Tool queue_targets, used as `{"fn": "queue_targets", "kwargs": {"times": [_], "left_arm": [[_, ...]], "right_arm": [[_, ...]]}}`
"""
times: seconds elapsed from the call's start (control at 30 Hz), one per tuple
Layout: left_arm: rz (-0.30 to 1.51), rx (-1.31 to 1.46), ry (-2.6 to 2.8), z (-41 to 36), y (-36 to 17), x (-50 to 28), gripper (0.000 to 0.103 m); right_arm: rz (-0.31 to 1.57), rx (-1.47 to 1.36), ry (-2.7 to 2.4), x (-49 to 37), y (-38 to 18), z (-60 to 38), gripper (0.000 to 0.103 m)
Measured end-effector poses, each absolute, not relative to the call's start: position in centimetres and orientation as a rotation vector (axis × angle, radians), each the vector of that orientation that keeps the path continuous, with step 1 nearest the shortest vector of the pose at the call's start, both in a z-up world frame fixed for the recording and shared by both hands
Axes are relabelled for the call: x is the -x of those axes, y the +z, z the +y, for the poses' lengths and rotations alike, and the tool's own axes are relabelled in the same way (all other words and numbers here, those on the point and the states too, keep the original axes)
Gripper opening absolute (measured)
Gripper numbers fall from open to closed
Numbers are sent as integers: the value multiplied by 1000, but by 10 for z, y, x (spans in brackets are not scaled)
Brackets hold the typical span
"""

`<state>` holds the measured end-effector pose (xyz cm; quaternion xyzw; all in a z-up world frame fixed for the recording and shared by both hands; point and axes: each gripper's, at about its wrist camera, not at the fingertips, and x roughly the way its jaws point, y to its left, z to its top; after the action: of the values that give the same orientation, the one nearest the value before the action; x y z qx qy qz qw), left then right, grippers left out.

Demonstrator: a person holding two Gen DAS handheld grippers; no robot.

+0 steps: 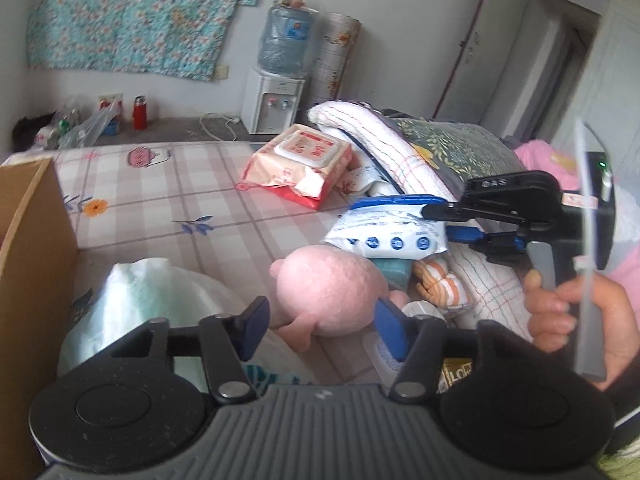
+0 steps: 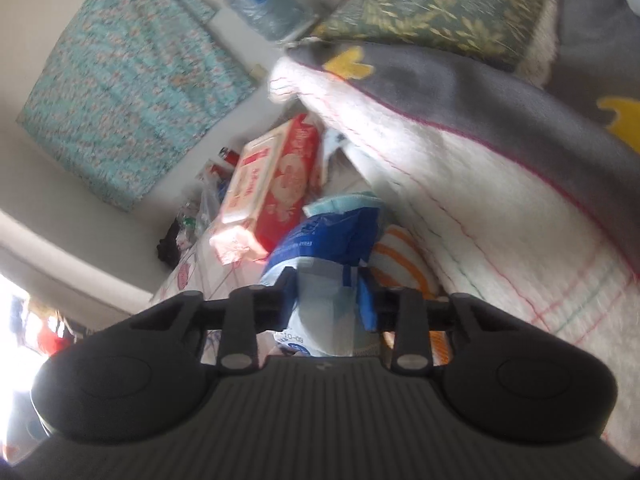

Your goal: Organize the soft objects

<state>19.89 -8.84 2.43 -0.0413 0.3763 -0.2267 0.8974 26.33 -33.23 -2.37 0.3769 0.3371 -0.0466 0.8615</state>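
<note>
The bed (image 1: 168, 196), under a checked floral sheet, carries the whole job, with a cardboard box (image 1: 28, 248) standing open at its nine-o'clock edge in the left wrist view and a folded white blanket (image 1: 360, 128) with a dark leafy cushion (image 1: 452, 148) heaped toward two o'clock. The step in hand looks like a double pick from the clutter at the foot of that heap, presumably bound for the box. The right gripper (image 2: 326, 296) has its jaws clamped on a blue-and-white soft pack (image 2: 320, 248); in the left wrist view the same pack (image 1: 384, 236) lies at about three o'clock from the picture's centre, its long axis running roughly nine to three, the gripped end toward three. The pink plush toy (image 1: 328, 292) sits just below centre, a rounded lump with no clear long axis, a small limb trailing toward seven o'clock. The left gripper (image 1: 320, 326) has its jaws half-wide on either side of the toy's near side; whether the pads press it I cannot tell, though a gap seems to show. Next, I judge, the left jaws must close on the plush, then both hands lift clear and swing toward nine o'clock. A red wipes packet (image 1: 300, 164) lies at twelve o'clock, a pale green towel (image 1: 148, 292) at eight.
</note>
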Motion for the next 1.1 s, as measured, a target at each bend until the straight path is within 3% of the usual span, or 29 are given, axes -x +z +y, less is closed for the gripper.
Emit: {"fn": "queue_targets", "kwargs": {"times": [0.23, 0.47, 0.57, 0.63, 0.8, 0.97, 1.03, 1.1], "left_arm": [[767, 213, -408, -47, 40, -201, 36], [770, 301, -451, -33, 51, -195, 34], [787, 336, -484, -33, 51, -193, 34], [795, 344, -499, -36, 49, -190, 34], [811, 342, -532, -46, 47, -184, 34], [800, 280, -562, -58, 51, -181, 34], [802, 250, -578, -65, 54, -185, 35], [812, 217, -594, -75, 58, -193, 35]], "right_arm": [[661, -450, 22, -259, 36, -304, 21], [614, 34, 184, -206, 93, -245, 20], [620, 275, 254, -175, 90, -207, 7], [636, 370, 296, -157, 81, -187, 7], [698, 299, 394, -131, 64, -175, 7], [709, -20, 396, -113, 58, -206, 12], [693, -197, 362, -107, 59, -231, 18], [666, -394, 298, -101, 54, -258, 41]]}}
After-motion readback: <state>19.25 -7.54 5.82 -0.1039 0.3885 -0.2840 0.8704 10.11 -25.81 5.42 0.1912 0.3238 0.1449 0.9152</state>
